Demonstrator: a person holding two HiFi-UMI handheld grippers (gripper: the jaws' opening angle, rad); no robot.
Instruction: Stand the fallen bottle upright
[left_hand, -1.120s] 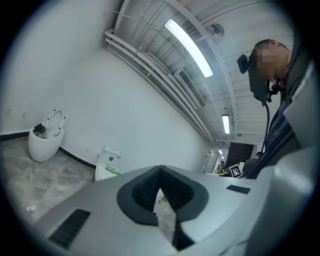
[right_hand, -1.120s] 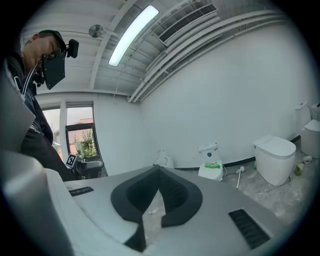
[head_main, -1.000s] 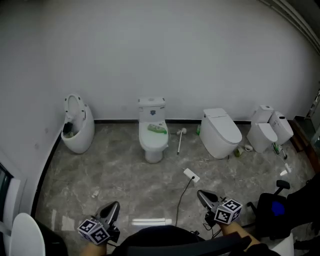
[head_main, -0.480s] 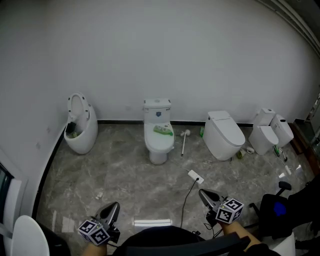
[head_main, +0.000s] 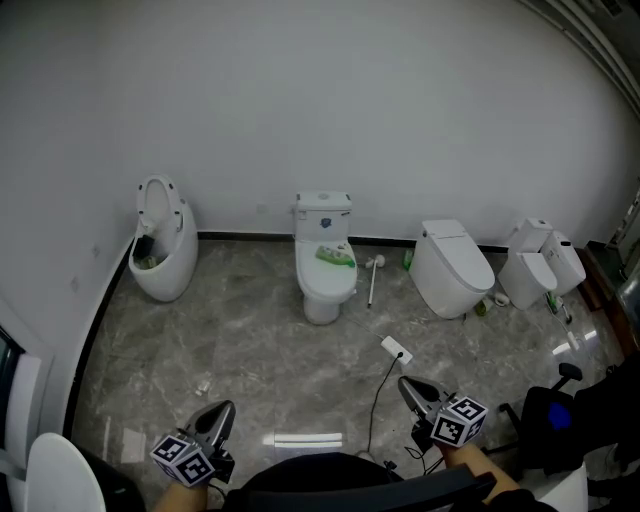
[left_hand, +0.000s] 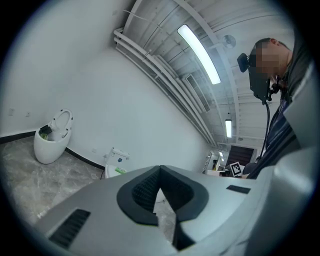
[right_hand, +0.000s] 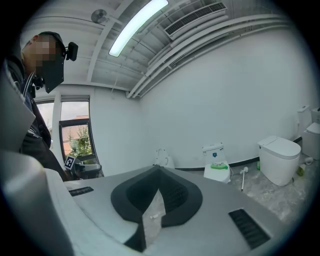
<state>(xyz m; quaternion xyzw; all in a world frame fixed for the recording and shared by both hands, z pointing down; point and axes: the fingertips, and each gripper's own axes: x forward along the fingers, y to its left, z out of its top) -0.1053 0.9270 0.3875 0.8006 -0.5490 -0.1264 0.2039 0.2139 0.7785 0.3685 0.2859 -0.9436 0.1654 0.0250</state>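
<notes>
A green bottle (head_main: 336, 256) lies on its side on the lid of the middle white toilet (head_main: 325, 290); it also shows far off in the right gripper view as a green bottle (right_hand: 218, 167). Both grippers are low at the near edge of the head view, far from it. My left gripper (head_main: 222, 408) has its jaws together with nothing between them, tips meeting in its own view, left gripper (left_hand: 160, 170). My right gripper (head_main: 403, 384) is shut and empty too, right gripper (right_hand: 159, 171).
An open-lidded toilet (head_main: 160, 250) stands at the left wall, two more toilets (head_main: 455, 270) (head_main: 535, 265) at the right. A toilet brush (head_main: 371, 280) lies by the middle toilet. A power strip (head_main: 397, 350) with its cable lies on the marble floor; small green bottles (head_main: 408, 260) stand near the right toilets.
The toilets and floor have slid to the right in the head view as the person moved sideways. Both grippers kept their place at the bottom and stayed shut.
</notes>
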